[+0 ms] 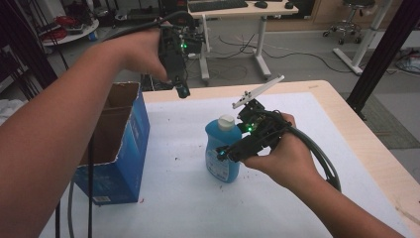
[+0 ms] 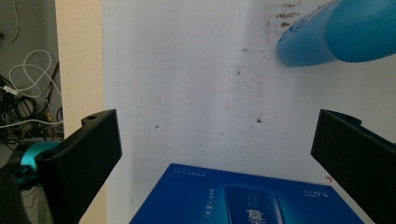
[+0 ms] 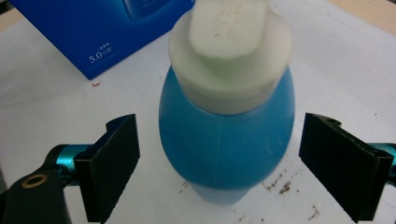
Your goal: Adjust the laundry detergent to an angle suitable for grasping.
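Observation:
A blue bottle (image 1: 222,153) with a white cap (image 1: 226,122) stands upright on the white table top (image 1: 183,198). My right gripper (image 1: 224,151) is at the bottle's right side, low on its body. In the right gripper view it (image 3: 219,149) is open, with the bottle (image 3: 226,140) between the jaws and a gap on each side. My left gripper (image 1: 182,90) hangs high above the table's far edge, pointing down. It (image 2: 215,140) is open and holds nothing. Below it lie the bottle (image 2: 341,35) and the blue box (image 2: 247,200).
An open blue cardboard box (image 1: 116,148) stands at the table's left, left of the bottle. Cables trail from both grippers. Small dark specks dot the table top. Beyond the far edge are a desk (image 1: 257,29), floor cables and a stool (image 1: 349,22).

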Demonstrator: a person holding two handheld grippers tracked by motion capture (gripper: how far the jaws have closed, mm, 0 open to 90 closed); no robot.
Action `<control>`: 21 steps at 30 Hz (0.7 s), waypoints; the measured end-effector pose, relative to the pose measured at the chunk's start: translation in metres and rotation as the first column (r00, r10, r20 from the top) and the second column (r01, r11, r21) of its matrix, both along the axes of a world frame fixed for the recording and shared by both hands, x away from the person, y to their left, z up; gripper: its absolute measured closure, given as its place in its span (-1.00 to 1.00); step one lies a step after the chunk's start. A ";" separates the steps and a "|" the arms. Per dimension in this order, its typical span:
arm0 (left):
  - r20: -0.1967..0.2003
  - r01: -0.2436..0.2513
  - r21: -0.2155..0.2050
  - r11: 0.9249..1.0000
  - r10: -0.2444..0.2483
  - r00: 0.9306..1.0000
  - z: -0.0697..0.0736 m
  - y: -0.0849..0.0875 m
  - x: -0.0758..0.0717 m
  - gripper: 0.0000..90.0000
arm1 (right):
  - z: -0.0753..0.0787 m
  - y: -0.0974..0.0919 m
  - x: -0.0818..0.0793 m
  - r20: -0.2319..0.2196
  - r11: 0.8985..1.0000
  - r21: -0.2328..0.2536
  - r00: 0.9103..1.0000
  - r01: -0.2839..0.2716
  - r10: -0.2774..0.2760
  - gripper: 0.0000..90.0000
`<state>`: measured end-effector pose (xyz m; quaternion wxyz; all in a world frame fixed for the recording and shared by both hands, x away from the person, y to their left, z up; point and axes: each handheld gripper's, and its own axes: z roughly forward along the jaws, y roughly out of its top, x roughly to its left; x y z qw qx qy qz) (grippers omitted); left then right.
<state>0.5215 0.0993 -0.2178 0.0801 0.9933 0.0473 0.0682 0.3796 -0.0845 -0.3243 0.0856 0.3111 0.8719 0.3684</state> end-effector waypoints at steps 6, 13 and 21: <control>-0.002 0.003 0.000 1.000 -0.003 1.000 -0.001 -0.001 0.001 -0.96 | -0.005 0.004 0.001 0.012 1.000 0.004 1.000 0.011 -0.011 -0.75; -0.003 0.005 0.003 1.000 -0.005 1.000 -0.003 -0.003 0.002 -0.96 | -0.009 0.006 0.006 0.029 0.999 0.028 0.999 0.028 -0.028 -0.74; -0.005 -0.002 0.007 1.000 0.002 1.000 -0.004 -0.002 0.004 -0.96 | -0.013 0.010 0.008 0.036 0.999 0.031 0.999 0.032 -0.034 -0.73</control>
